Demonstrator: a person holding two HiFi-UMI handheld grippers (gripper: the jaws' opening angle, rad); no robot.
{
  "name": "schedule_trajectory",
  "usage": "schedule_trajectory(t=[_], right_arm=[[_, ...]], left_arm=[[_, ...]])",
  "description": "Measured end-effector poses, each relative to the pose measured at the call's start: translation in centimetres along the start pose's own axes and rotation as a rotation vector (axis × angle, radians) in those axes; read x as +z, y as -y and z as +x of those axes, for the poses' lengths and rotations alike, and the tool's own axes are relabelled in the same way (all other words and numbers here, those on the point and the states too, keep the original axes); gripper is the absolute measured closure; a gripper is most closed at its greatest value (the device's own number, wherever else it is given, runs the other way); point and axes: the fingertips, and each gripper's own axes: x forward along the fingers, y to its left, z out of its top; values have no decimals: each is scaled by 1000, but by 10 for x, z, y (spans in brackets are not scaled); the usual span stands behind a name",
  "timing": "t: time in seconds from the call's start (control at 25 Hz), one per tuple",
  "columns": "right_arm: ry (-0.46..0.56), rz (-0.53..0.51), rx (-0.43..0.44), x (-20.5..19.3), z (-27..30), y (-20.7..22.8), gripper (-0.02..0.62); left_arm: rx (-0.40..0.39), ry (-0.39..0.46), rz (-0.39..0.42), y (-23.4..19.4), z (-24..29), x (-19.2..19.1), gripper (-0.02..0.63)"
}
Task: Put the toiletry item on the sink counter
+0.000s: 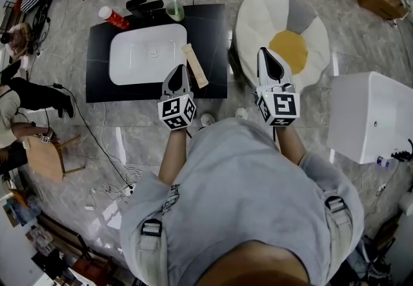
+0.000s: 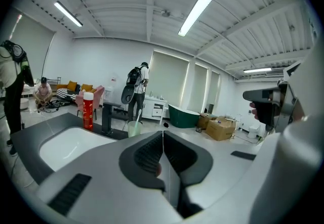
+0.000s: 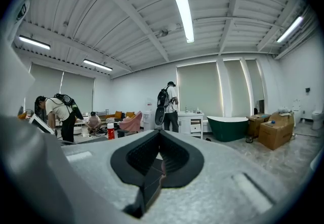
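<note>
A long beige box (image 1: 194,65) lies on the black sink counter (image 1: 213,26), just right of the white basin (image 1: 147,52). My left gripper (image 1: 179,69) hangs over the counter's front edge, its tips close beside the box's near end, shut with nothing between the jaws (image 2: 163,132). My right gripper (image 1: 266,52) is held over the bean bag to the right of the counter, also shut and empty (image 3: 159,131). At the back of the counter stand a red bottle (image 1: 113,17), a black faucet (image 1: 145,5) and a green cup (image 1: 174,10) with a toothbrush.
A white, yellow and grey bean bag (image 1: 290,46) lies right of the counter. A white cabinet (image 1: 368,117) stands at far right, a wooden stool (image 1: 48,155) and floor cables at left. A person with a backpack (image 2: 136,86) stands beyond the counter.
</note>
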Motion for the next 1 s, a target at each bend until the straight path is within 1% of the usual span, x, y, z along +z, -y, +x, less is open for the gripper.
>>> schedule_trajectory(t=[0.56,1.0], right_arm=[[19,4,7,4,-8,2,591],[44,11,-2,12,-17,5,592]], left_arm=[[40,162,28,5,-33,72,600],[32,309,54,18,-63,134,600]])
